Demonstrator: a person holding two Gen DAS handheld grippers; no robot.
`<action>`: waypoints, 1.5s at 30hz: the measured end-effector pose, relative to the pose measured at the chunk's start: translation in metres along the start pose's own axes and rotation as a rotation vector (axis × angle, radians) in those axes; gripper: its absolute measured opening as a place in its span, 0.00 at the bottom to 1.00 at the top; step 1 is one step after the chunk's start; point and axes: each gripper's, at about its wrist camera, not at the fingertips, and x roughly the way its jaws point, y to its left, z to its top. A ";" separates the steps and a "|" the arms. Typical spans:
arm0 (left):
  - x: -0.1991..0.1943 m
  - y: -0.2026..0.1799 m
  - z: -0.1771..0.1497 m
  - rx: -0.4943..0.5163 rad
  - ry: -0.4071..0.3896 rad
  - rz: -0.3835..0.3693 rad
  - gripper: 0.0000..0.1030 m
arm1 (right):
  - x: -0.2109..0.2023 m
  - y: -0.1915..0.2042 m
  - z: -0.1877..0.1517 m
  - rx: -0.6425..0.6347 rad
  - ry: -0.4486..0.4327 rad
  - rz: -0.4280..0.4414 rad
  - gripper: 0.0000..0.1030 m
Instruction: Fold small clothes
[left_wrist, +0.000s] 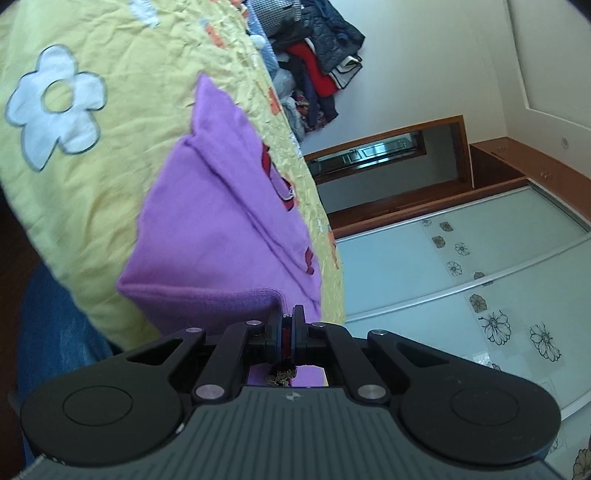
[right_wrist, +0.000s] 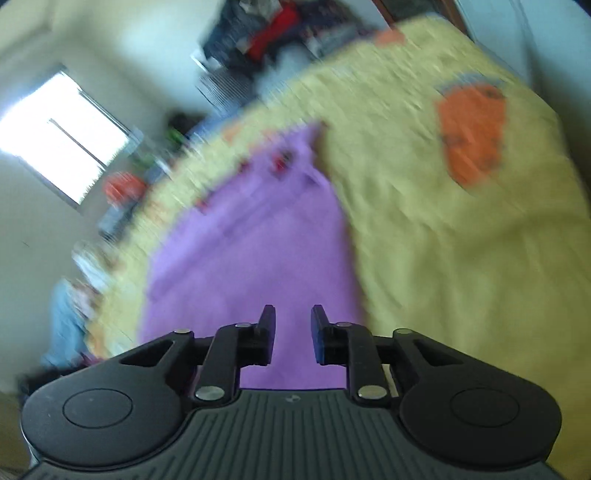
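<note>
No text, label, brand or number is legible in either view.

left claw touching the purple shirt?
Touching. The left wrist view shows the left claw shut on the hem edge of the purple shirt, with fabric pinched between its fingers and showing behind them.
</note>
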 end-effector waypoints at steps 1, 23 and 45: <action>-0.002 0.000 -0.001 0.000 0.002 0.005 0.03 | -0.001 -0.009 -0.008 0.039 0.027 0.013 0.21; 0.002 -0.014 0.034 -0.012 -0.107 -0.040 0.03 | 0.013 0.027 0.019 0.108 -0.089 0.357 0.03; 0.140 0.032 0.189 -0.099 -0.151 0.069 0.00 | 0.205 -0.007 0.199 0.236 -0.101 0.317 0.04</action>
